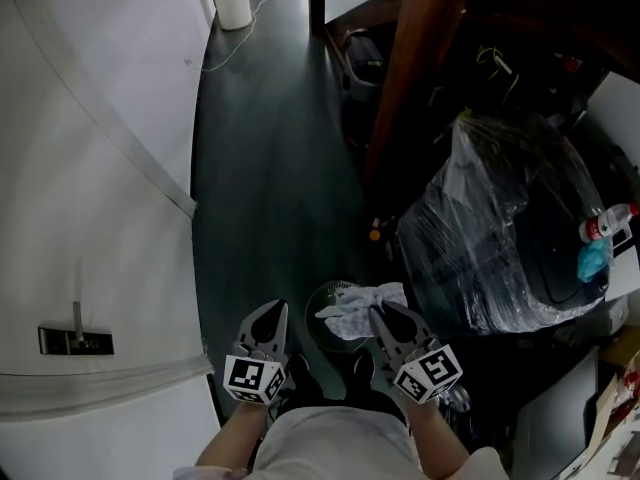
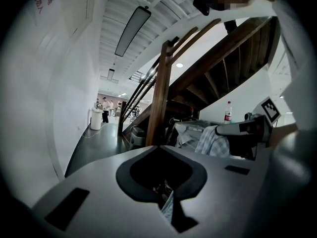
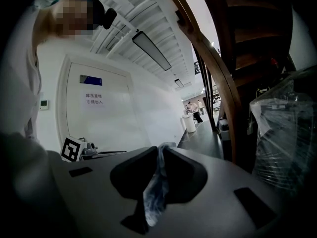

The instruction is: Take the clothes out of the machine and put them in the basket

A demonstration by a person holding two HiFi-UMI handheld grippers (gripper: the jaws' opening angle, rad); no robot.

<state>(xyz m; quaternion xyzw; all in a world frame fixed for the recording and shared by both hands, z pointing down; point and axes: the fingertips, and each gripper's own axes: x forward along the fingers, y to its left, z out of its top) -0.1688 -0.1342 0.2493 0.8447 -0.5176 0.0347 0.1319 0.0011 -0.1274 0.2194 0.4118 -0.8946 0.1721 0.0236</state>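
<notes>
1 crumpled, pale checked cloth [image 1: 350, 316] clenched in the right gripper [image 1: 379, 314]; left gripper [image 1: 271, 313] jaws together.

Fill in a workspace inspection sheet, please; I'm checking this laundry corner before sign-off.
Surface: dark green floor, glossy.
Job's things: pale cloth hanging above the edge of the round basket; washing machine: nothing seen.
Clutter: plastic-wrapped bundle, bottle, white bin.
Grippers: right gripper, claw shut on the cloth; left gripper, claw closed, with a sliver of fabric in its slot, grip unclear.
Cables: thin cord on the floor by the bin.
Surroundings: white wall, wooden staircase, people far down the corridor.
</notes>
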